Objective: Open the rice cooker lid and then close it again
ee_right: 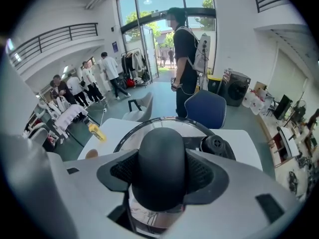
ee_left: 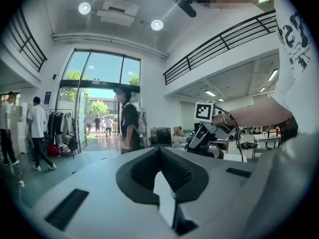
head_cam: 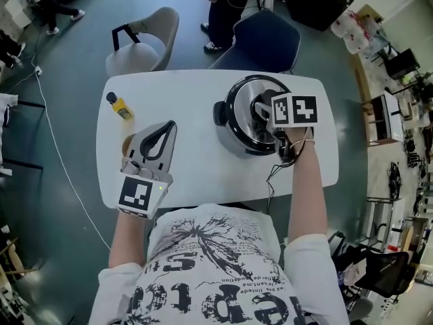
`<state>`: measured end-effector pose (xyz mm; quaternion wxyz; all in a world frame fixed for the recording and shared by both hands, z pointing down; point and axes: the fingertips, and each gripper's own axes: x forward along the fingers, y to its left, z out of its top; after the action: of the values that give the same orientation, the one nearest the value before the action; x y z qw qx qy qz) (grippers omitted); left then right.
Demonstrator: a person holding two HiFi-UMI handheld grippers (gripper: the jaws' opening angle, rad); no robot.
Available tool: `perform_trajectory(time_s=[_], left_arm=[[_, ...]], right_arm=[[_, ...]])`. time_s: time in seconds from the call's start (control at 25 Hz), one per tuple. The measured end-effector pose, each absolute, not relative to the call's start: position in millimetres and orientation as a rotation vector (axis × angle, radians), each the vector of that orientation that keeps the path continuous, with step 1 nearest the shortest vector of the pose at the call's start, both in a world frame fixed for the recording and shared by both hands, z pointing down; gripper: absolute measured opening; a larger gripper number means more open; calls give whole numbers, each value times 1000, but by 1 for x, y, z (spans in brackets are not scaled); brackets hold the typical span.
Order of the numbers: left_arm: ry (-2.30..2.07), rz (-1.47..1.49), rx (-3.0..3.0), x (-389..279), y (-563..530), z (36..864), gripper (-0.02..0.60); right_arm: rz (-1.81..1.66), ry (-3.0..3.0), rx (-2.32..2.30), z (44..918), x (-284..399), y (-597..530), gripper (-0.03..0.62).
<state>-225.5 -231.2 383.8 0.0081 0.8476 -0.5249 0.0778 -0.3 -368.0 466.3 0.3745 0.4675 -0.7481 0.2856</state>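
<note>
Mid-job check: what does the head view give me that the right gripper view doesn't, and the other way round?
Only the head view: the left claw, holding nothing, at the left side of the table.
Only the right gripper view: the right claw with its pads clamped on both sides of the black lid handle.
Both: the steel lid, the yellow bottle and the blue chair.

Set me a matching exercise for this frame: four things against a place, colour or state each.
1 right gripper
2 left gripper
3 bottle
4 table

a yellow, at the far left
b white
c jaws clamped on the cooker's handle
d holding nothing, over the table's left side

Pairs: 1-c; 2-d; 3-a; 4-b
</note>
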Motion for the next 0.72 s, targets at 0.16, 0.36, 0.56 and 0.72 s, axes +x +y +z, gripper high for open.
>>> perform_trajectory(time_s=[0.16, 0.36, 0.56, 0.72], left_arm=[[-1649, 170, 2648, -227, -239, 381, 12], [-1642, 181, 2645, -224, -244, 383, 12], [-1627, 183, 2640, -218, -249, 383, 12], [-1637, 226, 2621, -218, -252, 388, 12]], right_arm=[[711, -1878, 1216, 474, 3, -375, 299], [710, -1870, 1218, 476, 4, -376, 305], [704, -1908, 1261, 475, 7, -376, 310], [706, -1952, 1274, 476, 6, -377, 311]])
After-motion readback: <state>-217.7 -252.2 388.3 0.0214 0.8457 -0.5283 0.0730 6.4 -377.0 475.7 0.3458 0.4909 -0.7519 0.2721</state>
